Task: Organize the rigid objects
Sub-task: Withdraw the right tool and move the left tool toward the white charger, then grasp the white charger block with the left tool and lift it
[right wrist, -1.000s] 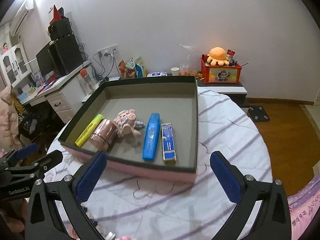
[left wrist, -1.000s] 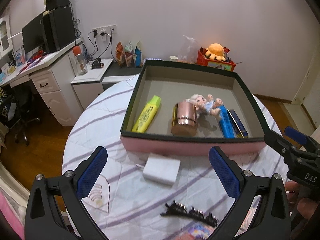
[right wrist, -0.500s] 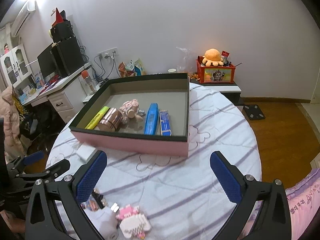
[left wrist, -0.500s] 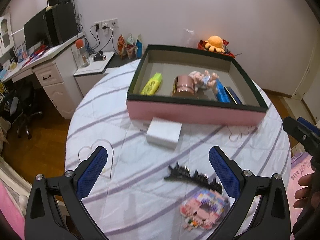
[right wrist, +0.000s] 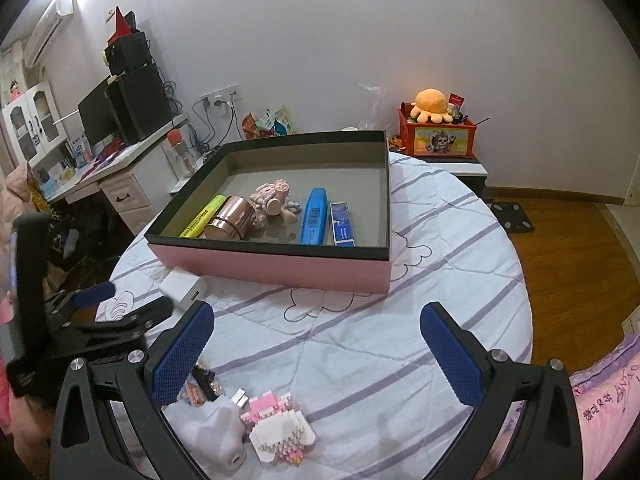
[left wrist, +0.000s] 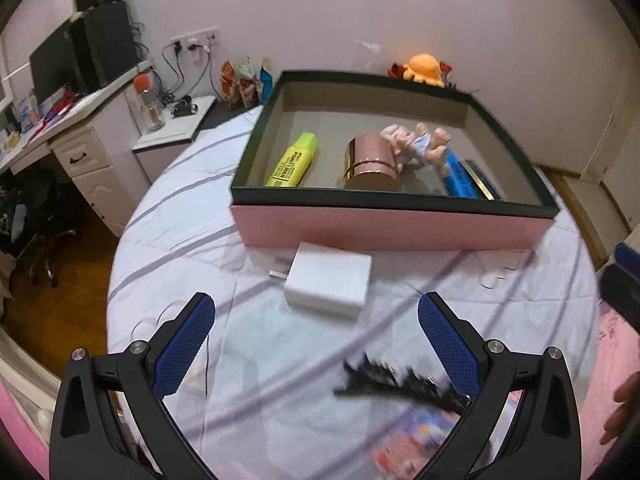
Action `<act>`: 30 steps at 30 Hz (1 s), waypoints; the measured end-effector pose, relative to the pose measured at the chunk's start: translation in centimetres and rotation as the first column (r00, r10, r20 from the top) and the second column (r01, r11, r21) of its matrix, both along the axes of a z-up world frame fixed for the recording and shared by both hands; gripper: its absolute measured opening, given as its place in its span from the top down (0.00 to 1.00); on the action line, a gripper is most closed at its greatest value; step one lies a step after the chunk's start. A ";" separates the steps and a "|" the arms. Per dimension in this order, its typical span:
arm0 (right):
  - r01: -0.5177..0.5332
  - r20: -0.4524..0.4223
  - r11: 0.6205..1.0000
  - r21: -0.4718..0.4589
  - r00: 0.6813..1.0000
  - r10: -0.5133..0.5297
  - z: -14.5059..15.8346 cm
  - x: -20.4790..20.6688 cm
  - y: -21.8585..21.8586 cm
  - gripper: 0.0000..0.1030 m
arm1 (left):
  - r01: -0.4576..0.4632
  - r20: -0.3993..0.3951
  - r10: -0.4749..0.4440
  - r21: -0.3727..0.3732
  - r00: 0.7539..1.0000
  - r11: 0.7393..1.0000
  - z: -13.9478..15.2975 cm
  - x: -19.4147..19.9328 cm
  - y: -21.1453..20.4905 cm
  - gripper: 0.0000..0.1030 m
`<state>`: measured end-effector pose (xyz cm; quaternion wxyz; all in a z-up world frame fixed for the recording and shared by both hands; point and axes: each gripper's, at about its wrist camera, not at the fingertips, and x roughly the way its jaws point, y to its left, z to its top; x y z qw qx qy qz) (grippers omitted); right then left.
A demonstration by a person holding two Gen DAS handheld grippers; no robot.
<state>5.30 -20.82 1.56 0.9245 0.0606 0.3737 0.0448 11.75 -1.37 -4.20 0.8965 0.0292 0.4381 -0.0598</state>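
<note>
Both grippers hover empty with fingers wide apart: the left gripper (left wrist: 316, 338) over the white charger (left wrist: 328, 280), which lies on the counter (right wrist: 420, 320) just before the pink box (right wrist: 280, 266); the right gripper (right wrist: 316, 350) above a pink block toy (right wrist: 280, 428)

glossy copper-coloured metal cylinder (right wrist: 230, 223) | smooth white plastic charger block (left wrist: 328, 280) | striped quilted cloth table cover (right wrist: 400, 340)
</note>
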 end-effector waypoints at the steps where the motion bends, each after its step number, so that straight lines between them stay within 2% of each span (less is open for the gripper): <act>1: 0.001 -0.004 1.000 -0.002 1.000 -0.001 -0.1 0.3 0.1 0.00 | 0.011 -0.010 -0.011 0.012 1.000 1.000 -0.6 0.9 -0.1 0.00; 5: 0.011 -0.028 1.000 -0.010 1.000 -0.011 -0.7 1.8 0.2 0.00 | 0.046 -0.058 -0.045 0.027 0.997 0.999 -2.6 3.2 -0.2 0.02; 8: 0.020 -0.047 1.000 -0.021 0.999 -0.021 -1.2 2.9 0.3 0.00 | 0.072 -0.099 -0.071 0.007 0.993 0.997 -4.0 4.4 0.0 0.12; 10: 0.024 -0.057 0.999 -0.027 0.998 -0.025 -1.5 3.4 0.4 0.00 | 0.084 -0.082 -0.083 0.009 0.993 0.996 -4.1 4.6 -0.1 0.13; 14: 0.026 -0.076 0.999 -0.039 0.997 -0.029 -2.0 4.3 0.5 0.00 | 0.098 -0.062 -0.099 -0.019 0.993 0.995 -3.8 4.6 0.2 0.28; 15: 0.025 -0.078 0.999 -0.040 0.997 -0.028 -2.0 4.4 0.5 0.00 | 0.098 -0.061 -0.099 -0.026 0.993 0.995 -3.8 4.6 0.3 0.35; 18: 0.025 -0.078 0.999 -0.045 0.997 -0.028 -2.0 4.5 0.6 0.00 | 0.096 -0.062 -0.100 -0.060 0.993 0.994 -3.6 4.3 0.9 0.35; 25: 0.028 -0.073 0.999 -0.036 0.997 -0.031 -1.9 4.1 0.2 0.00 | 0.087 -0.057 -0.091 -0.067 0.994 0.994 -3.3 2.6 1.1 0.35; 30: 0.032 -0.058 0.999 -0.028 0.998 -0.034 -1.4 3.6 -0.2 0.00 | 0.070 -0.029 -0.072 -0.067 0.997 0.995 -1.5 1.4 1.3 0.35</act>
